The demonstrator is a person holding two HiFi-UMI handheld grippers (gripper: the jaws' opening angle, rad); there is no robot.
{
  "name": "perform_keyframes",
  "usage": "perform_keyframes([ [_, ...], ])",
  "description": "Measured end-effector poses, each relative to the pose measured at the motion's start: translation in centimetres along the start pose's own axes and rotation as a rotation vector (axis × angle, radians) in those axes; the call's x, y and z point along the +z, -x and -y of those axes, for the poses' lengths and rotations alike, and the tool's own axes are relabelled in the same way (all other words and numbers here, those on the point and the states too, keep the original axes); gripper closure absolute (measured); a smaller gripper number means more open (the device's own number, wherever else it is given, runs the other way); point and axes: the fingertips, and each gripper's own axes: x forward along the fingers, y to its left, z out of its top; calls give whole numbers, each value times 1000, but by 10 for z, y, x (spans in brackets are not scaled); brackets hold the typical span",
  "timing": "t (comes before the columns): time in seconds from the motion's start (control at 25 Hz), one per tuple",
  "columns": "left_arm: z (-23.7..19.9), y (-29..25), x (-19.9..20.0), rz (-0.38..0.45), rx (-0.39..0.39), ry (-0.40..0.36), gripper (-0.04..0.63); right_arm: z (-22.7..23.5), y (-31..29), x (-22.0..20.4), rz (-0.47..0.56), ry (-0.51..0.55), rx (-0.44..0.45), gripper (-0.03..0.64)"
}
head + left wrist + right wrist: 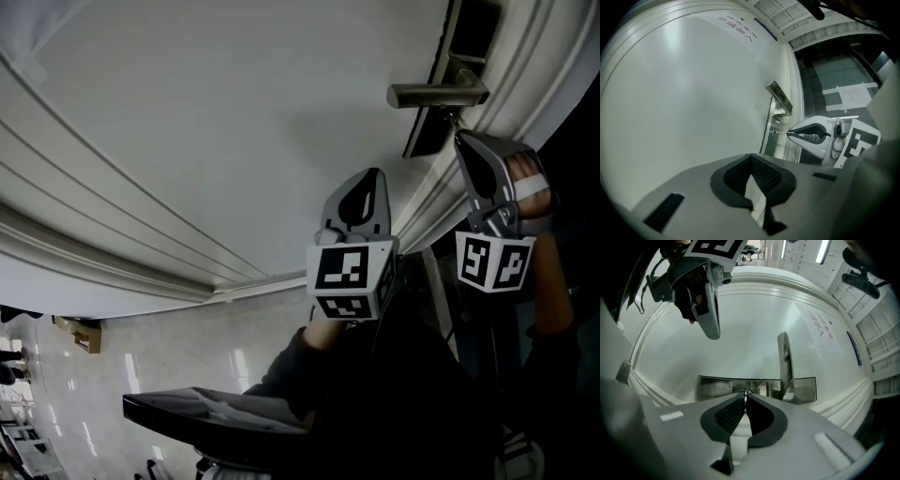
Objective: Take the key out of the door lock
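Note:
A thin metal key [778, 132] sticks out level from the steel lock plate [768, 133] just under the door handle [779, 97]. My right gripper [789, 133] is shut on the key's head, and I cannot tell how deep the key sits. In the right gripper view, the key [746, 393] shows as a sliver at that gripper [745, 397], in front of the lock plate [712, 387] and handle [784, 359]. My left gripper [375, 174] hangs beside it, off the white door [206, 122], shut on nothing.
A printed notice [824, 326] is stuck on the door above the handle. Right of the door frame is a dark glass panel with a paper sheet [855, 96]. Below lie a glossy tiled floor [187, 347] and a dark flat object [211, 412].

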Motion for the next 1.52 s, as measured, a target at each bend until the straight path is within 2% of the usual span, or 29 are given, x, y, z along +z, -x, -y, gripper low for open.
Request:
perform_keyframes([
  [0.2,-3,0,-2,9,-3,-21,595,2,4,0,-8,1,-7,604],
  [0.56,-4,-2,2,-6,-8,-1,595,6,23,5,-17,-54,-33,604],
  [0.76,3,2,2,-12,-35,-1,595,3,33,14,10,-142,-41,604],
  [1.16,23,4,1,-16,-72,-92,595,9,46,22,43,-363,-94,604],
  [1.52,34,2,-4,-45,-92,-129,597,-3,53,16,28,-653,-113,604],
])
